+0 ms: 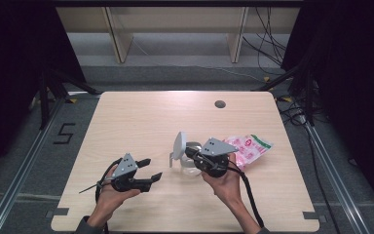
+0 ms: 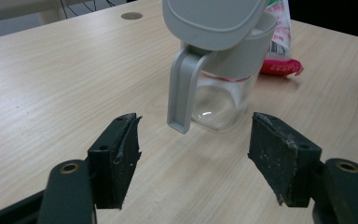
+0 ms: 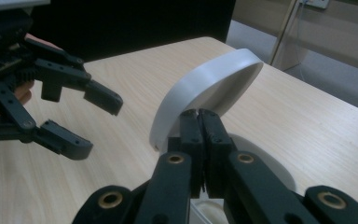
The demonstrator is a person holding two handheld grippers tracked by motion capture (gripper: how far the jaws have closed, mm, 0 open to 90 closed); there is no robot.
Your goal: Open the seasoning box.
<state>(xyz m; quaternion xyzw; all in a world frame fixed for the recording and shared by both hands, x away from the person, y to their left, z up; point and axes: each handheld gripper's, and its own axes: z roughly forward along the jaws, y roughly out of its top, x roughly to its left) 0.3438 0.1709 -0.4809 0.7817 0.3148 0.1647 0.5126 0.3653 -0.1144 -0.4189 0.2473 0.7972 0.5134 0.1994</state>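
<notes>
We kept our right gripper [image 3: 199,114] clenched against the raised grey lid [image 3: 209,88] of the clear jar [image 2: 221,95] mid-table. Our left gripper [image 2: 193,140] stood released, nothing between its jaws, just beside the jar.

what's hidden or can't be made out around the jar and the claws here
- What the right claw pinches: in the right gripper view its shut jaws meet at the lid's edge and cover the contact.
- Jar contents: in the left gripper view the raised lid blocks the mouth.
- Packet print: too small in the high view, cut off by the top edge in the left gripper view.
- Left claw: open, holding nothing.
</notes>
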